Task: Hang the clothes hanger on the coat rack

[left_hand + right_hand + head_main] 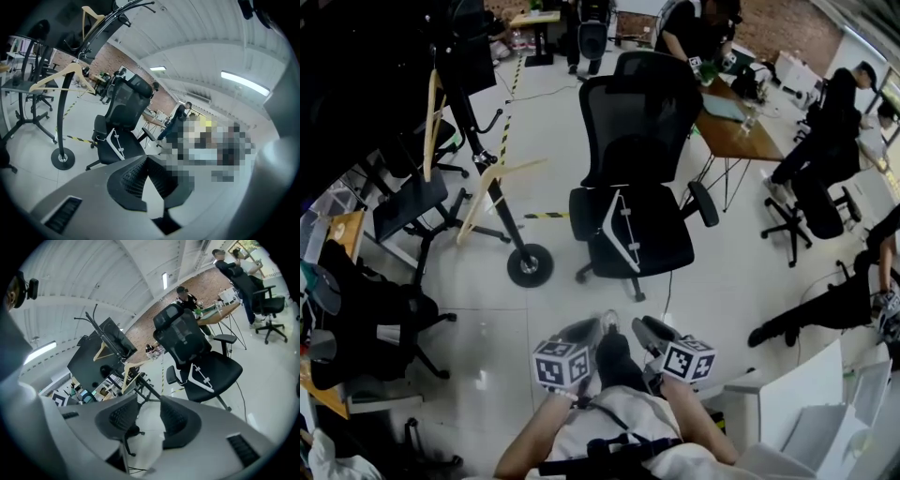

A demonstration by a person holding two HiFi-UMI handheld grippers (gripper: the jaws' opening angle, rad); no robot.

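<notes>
A white clothes hanger [619, 230] lies on the seat of a black office chair [642, 122] in the middle of the floor. It also shows in the left gripper view [115, 143] and the right gripper view [201, 376]. Left of the chair stands the black coat rack [487, 178] on a round base [530, 265], with two wooden hangers [492, 187] on it. Both grippers are held low and close to the person, well short of the chair. My left gripper [146, 158] has its fingertips together on nothing. My right gripper [148, 399] stands open and empty.
Black chairs and stands [403, 206] crowd the left side. Yellow-and-black tape [546, 215] runs across the floor behind the rack. A wooden table [741, 131] with people around it stands at the back right. White boards [806, 394] lean at the lower right.
</notes>
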